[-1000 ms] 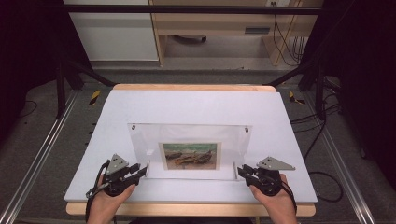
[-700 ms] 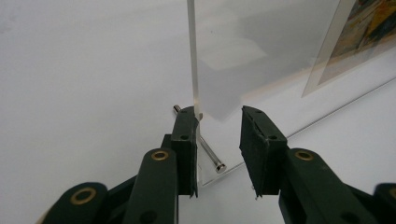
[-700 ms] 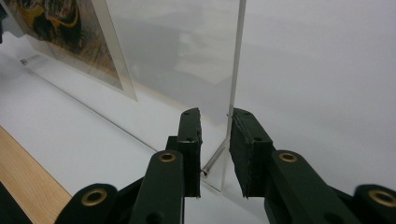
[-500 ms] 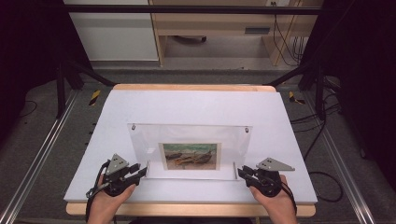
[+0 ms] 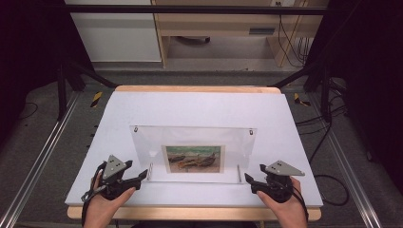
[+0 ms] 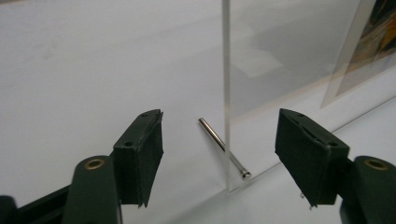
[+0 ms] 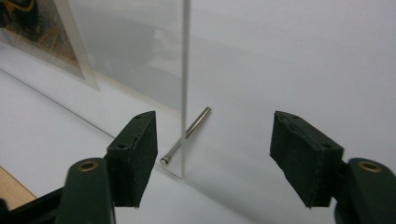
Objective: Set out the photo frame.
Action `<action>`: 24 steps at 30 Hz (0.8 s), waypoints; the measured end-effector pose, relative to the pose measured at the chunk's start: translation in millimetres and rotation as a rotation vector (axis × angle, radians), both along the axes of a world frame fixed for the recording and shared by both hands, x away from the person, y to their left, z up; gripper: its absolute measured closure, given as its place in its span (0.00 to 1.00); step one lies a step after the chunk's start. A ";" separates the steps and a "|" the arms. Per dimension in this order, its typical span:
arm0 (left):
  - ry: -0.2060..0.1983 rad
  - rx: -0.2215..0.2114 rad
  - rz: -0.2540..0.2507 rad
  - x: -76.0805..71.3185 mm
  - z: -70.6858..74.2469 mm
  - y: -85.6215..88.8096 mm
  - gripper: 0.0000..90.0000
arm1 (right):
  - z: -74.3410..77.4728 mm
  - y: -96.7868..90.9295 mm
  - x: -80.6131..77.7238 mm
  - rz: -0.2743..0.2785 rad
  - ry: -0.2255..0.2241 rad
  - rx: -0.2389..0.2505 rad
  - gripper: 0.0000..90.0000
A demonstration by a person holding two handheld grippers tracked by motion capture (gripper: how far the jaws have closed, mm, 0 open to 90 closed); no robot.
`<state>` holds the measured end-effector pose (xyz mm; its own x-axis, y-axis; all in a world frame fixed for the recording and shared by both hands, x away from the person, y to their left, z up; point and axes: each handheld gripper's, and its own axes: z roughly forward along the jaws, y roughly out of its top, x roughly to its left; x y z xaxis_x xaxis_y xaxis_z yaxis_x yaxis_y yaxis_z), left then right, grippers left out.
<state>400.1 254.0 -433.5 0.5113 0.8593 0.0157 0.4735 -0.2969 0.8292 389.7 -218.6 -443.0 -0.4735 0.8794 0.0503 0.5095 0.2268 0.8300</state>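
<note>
standing upright near the front edge of the white table [image 5: 199,107], a clear acrylic picture frame [image 5: 192,142] with a small print [image 5: 194,158] is flanked by the left gripper [image 5: 143,174] and right gripper [image 5: 247,178]. both pairs of jaws have just been opened, each side edge lying between them unpressed beside a metal pin [image 6: 223,147]. the panel is judged stiff, slippery and easily scratched, so it is best taken low by both side edges.

Clear acrylic frame [image 5: 192,142], brown-and-teal picture [image 5: 194,158], white table [image 5: 199,107].
</note>
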 end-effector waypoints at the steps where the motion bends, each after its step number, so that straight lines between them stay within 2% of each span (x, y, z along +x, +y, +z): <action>1: -0.002 -0.008 0.005 0.4 0.6 2.0 0.32 | 0.8 -3.4 -0.8 -0.010 -0.006 0.001 0.33; 4: -0.004 -0.011 0.013 1.2 1.9 8.8 0.29 | 2.9 -14.4 -3.7 -0.027 -0.019 0.014 0.30; 10: -0.009 -0.002 0.083 7.2 -1.1 20.4 0.22 | -0.5 -32.9 1.7 -0.094 -0.017 0.008 0.22; 17: 0.001 0.015 0.166 21.1 -8.9 38.0 0.17 | -11.1 -39.3 26.3 -0.165 0.004 -0.047 0.18; 20: 0.018 0.028 0.196 33.4 -14.9 43.4 0.16 | -15.2 -40.5 40.3 -0.195 0.015 -0.077 0.17; 24: 0.045 0.023 0.224 52.7 -24.4 46.7 0.13 | -18.5 -39.5 59.7 -0.234 0.034 -0.111 0.17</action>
<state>452.8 300.7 -457.9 0.3085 0.9510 0.0178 0.5664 -0.1987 0.7998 449.4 -258.0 -461.4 -0.2565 0.9657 -0.0398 0.5860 0.1881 0.7882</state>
